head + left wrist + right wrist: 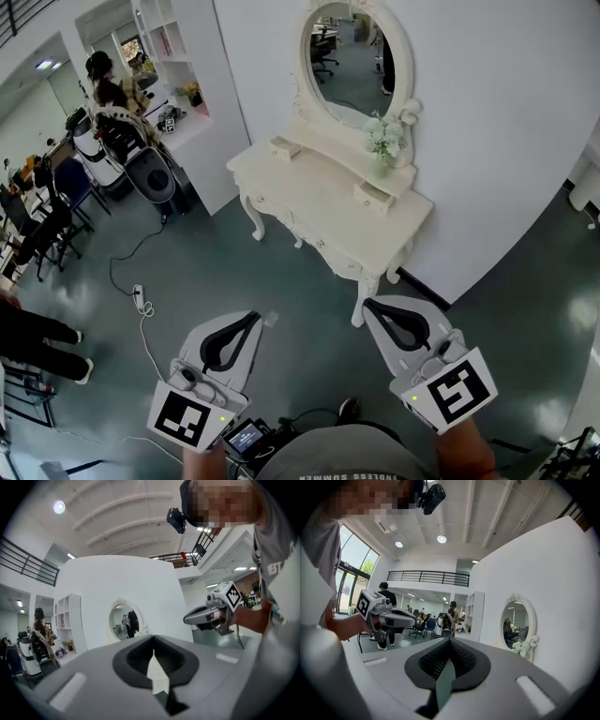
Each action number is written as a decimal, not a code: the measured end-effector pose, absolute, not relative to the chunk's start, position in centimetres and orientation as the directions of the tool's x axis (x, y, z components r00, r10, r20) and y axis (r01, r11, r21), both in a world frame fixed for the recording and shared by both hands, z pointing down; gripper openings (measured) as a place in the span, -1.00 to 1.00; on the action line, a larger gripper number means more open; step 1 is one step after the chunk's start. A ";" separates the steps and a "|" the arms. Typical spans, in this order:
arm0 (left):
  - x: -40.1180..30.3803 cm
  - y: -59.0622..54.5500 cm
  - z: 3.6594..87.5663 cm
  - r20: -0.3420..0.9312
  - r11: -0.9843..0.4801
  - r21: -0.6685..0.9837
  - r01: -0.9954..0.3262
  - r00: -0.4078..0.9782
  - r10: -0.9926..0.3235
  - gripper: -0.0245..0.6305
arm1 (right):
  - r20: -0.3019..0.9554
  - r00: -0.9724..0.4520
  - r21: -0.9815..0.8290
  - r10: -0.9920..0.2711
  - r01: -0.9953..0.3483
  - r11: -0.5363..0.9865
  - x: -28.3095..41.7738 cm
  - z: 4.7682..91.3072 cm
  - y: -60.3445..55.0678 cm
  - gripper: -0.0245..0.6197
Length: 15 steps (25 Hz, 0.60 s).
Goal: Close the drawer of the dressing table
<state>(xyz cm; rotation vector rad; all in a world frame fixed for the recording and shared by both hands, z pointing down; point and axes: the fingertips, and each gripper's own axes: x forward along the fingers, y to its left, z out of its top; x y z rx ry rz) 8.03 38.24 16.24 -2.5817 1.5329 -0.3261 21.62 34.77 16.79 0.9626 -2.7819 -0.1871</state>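
Note:
The white dressing table stands against the wall, with an oval mirror and a bunch of pale flowers on its top shelf. One small drawer on the right of the top looks pulled out a little; another small drawer sits at the left. My left gripper and right gripper hover over the floor short of the table, both shut with nothing in them. The left gripper view shows the mirror and the right gripper. The right gripper view shows the left gripper.
A white shelf unit and a partition stand left of the table. A pram-like chair, office chairs and people fill the far left. A power strip with cable lies on the green floor.

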 end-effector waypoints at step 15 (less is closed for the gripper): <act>10.6 33.5 15.5 0.095 -0.441 -0.279 -0.853 0.433 -0.897 -0.92 | 0.127 -0.782 0.143 -0.610 -0.594 0.792 25.2 17.9 29.9 -0.92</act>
